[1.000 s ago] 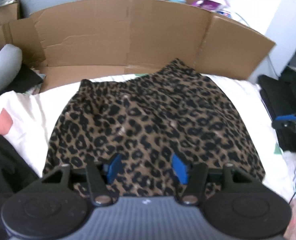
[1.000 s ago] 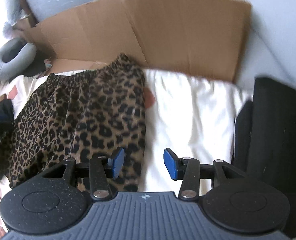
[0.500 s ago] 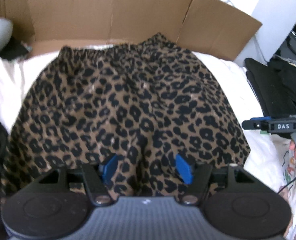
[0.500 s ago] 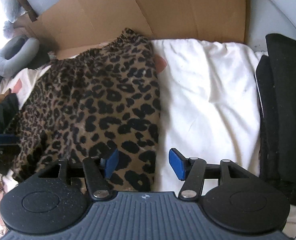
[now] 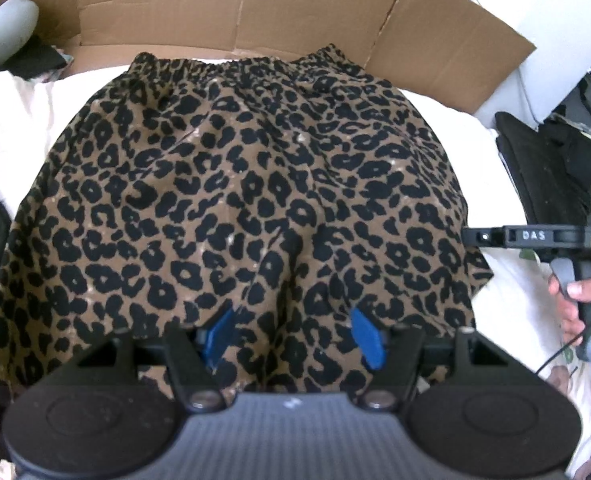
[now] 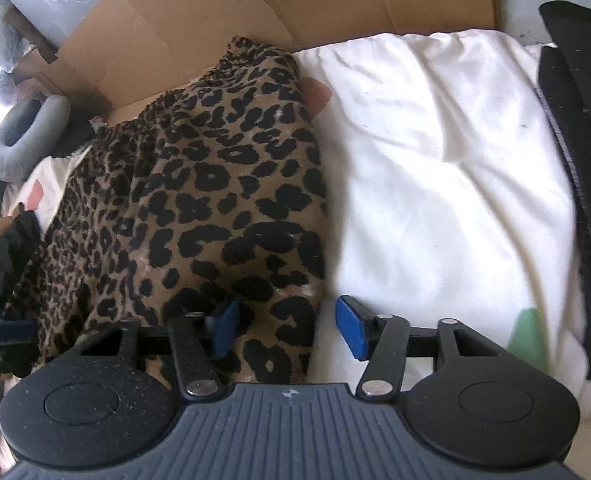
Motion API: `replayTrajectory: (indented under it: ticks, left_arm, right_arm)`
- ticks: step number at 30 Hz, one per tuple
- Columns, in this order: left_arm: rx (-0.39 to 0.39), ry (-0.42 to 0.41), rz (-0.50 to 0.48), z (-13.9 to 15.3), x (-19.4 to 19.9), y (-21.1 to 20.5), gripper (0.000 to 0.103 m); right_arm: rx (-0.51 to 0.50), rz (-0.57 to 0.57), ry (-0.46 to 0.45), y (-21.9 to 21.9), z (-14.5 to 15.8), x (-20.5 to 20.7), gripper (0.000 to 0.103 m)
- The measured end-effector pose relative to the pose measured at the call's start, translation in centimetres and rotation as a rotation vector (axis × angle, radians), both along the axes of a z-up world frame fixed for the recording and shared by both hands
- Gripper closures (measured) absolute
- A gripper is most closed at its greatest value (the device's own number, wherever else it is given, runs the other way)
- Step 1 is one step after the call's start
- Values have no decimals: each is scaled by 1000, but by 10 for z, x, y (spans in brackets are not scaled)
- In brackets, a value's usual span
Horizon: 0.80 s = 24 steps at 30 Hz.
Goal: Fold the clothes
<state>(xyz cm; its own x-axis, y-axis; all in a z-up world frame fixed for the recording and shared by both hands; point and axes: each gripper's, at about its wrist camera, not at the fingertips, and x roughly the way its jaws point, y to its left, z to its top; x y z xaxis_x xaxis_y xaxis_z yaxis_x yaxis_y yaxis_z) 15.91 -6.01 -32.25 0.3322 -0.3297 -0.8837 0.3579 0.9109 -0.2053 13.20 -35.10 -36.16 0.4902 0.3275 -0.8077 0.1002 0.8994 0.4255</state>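
Both grippers have been lowered toward the brown leopard-print fabric skirt [image 5: 239, 200], which now fills far more of each view than a second ago. The skirt is spread flat on a white quilted bedcover [image 6: 435, 168], its gathered waistband lying against a flattened brown cardboard sheet [image 5: 235, 4]. The left gripper [image 5: 293, 334] is held over the near hem, its blue pads apart and nothing clamped between them. The right gripper [image 6: 287, 328] is set astride the skirt's right edge: one blue pad is over the print, the other over the bedcover, and the jaws are closing with the edge between them, not yet pinched. A grasp of the hem corners, likely for a first fold, seems to be under way.
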Motion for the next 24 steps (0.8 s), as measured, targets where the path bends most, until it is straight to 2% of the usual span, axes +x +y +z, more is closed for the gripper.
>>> replayTrajectory:
  ticks: [3,4,16,24]
  left_arm:
    - [-5,3,-2,0,-1,0,36]
    - [-7,4,-2,0,-2,1,36]
    - [-24,-1,29,3,0,4,36]
    - [-29,-5,37,7,0,5,36]
  right_arm:
    - [12,12,1,3,-1,4,93]
    - [8,14,-1,4,1,4,102]
    - [23,-48,-114,-10,54,-9,103]
    - [54,-21,-183,9,85,-3,103]
